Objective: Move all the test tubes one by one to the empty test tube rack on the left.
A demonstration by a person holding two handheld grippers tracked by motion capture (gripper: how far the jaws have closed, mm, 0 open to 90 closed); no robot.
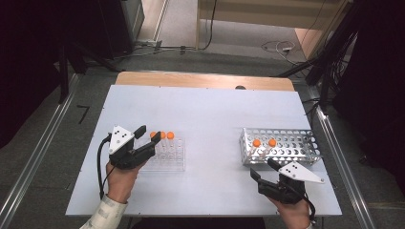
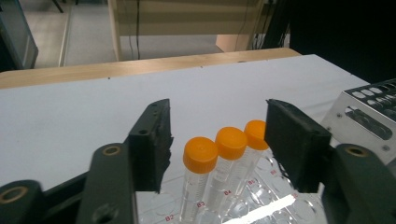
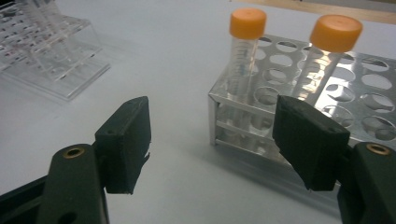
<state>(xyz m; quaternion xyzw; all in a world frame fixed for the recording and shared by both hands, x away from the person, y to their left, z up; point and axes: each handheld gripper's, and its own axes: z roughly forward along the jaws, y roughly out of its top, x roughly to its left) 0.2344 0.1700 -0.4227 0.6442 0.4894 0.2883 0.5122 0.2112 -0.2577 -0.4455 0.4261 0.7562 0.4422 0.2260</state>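
High view: capped tubes [image 1: 163, 137] in clear rack [image 1: 168, 164].

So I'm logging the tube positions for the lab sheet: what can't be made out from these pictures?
- Clear rack, left gripper view: labels B2 to B5 read, but other labels are blurred or behind the left gripper.
- Three orange-capped tubes: their lower ends are cut off by the bottom edge; any contents unclear.
- Metal rack, right gripper view: right end cut off by the edge, front partly hidden by the right gripper.
- High view: graduations on its two tubes are too small.
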